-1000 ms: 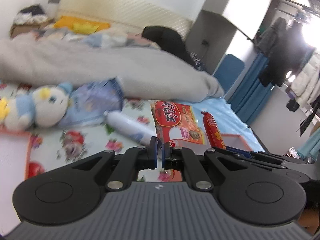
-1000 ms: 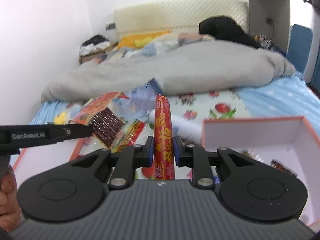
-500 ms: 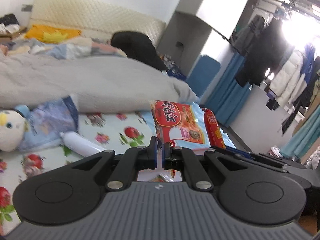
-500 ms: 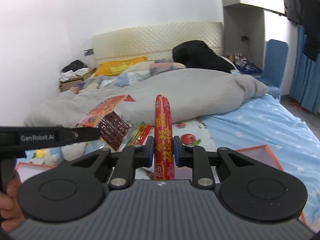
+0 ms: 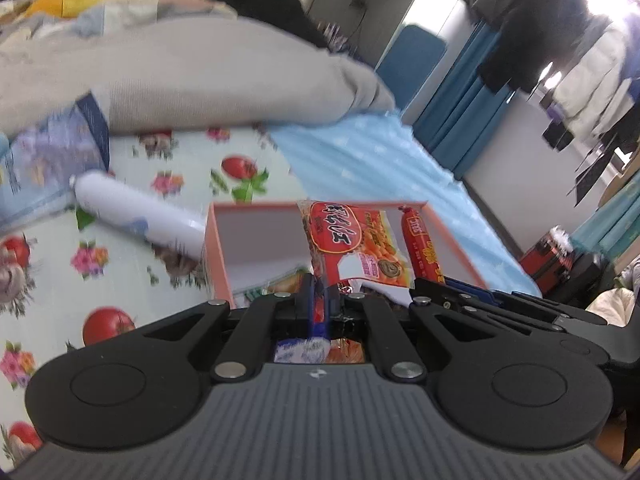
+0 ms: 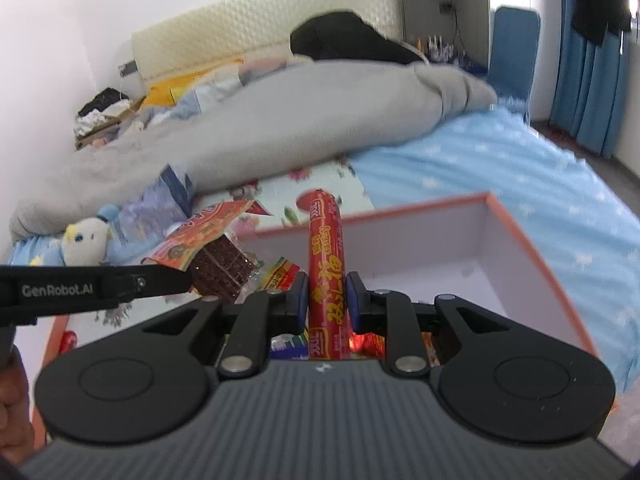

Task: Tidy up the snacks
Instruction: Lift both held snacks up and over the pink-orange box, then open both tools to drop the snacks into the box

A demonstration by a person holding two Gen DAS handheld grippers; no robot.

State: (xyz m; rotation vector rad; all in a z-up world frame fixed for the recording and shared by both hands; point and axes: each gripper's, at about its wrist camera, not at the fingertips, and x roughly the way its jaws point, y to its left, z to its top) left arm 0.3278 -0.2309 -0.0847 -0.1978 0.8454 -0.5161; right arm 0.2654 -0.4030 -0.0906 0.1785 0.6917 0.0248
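My left gripper (image 5: 320, 300) is shut on the bottom edge of a red-orange snack packet (image 5: 348, 240), which stands up over the pink-rimmed white box (image 5: 256, 240). In the right wrist view that packet (image 6: 212, 240) hangs from the left gripper's finger (image 6: 160, 282) at the left. My right gripper (image 6: 326, 296) is shut on a red sausage stick (image 6: 325, 264) that points upright over the same box (image 6: 520, 236). The sausage (image 5: 420, 244) also shows at the right of the left wrist view. Several wrapped snacks (image 6: 364, 340) lie in the box below the fingers.
A white cylindrical bottle (image 5: 136, 216) lies on the fruit-print sheet just left of the box. A grey duvet (image 6: 300, 128) covers the bed behind. A plush toy (image 6: 84, 240) and a bluish bag (image 6: 156, 208) lie at the left. A hand (image 6: 12, 400) shows at the lower left.
Both grippers have swung right and dipped, each keeping its snack. The pink-rimmed box has come in under them, and the plush toy has left the left wrist view.
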